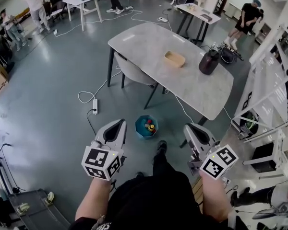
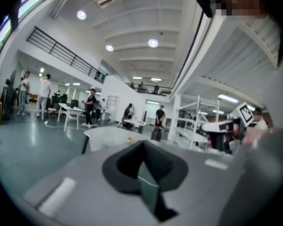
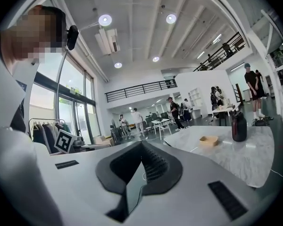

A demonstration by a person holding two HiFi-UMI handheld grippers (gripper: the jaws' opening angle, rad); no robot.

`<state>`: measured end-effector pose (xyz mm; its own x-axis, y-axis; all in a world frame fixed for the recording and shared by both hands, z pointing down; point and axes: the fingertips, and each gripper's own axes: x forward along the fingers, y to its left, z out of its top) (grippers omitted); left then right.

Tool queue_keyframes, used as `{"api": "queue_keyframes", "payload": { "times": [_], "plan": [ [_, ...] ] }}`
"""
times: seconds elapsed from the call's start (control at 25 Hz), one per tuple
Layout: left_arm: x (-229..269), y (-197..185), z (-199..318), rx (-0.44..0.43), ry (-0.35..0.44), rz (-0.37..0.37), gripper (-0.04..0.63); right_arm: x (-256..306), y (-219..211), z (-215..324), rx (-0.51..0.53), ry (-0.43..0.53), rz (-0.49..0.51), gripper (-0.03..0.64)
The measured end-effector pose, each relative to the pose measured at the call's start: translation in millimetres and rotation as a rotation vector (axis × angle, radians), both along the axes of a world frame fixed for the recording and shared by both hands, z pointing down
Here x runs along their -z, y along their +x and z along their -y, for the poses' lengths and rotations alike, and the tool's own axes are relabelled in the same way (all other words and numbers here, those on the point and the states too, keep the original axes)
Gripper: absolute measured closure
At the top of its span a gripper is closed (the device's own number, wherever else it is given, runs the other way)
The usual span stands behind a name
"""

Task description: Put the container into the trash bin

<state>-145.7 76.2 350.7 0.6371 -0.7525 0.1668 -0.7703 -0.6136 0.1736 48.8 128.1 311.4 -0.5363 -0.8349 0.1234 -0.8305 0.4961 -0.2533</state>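
The left gripper point(image 1: 121, 123) and the right gripper point(image 1: 191, 127) are both held low in front of the person, above the floor and well apart from the table point(image 1: 149, 42). The left gripper's jaws are pressed together with nothing between them, and the right gripper's jaws are likewise together and empty. The container point(image 1: 174, 59), a shallow tan box, sits on the table near a dark jug point(image 1: 209, 62), not touching it. The trash bin point(image 1: 139, 130), teal with a few things inside, stands on the floor by the table's near edge
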Motion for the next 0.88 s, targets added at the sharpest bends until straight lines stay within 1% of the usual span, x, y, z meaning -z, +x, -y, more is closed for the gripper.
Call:
{"api": "queue_keyframes", "payload": {
  "times": [0.16, 0.32, 0.44, 0.6, 0.88],
  "plan": [
    [0, 9, 33, 0.013, 0.01, 0.017, 0.591, -4, 17, 40, 0.006, 0.01, 0.015, 0.623],
    [-5, 22, 76, 0.063, 0.009, 0.035, 0.591, -11, 38, 87, 0.023, 0.012, 0.039, 0.623],
    [-4, 45, 107, 0.096, 0.005, 0.039, 0.591, -16, 61, 122, 0.047, 0.004, 0.048, 0.624],
    [4, 81, 155, 0.093, 0.011, 0.062, 0.591, -16, 87, 178, 0.08, -0.001, 0.061, 0.623],
    [7, 121, 239, 0.13, -0.019, 0.062, 0.591, -26, 116, 270, 0.143, -0.037, 0.06, 0.623]
  ]
}}
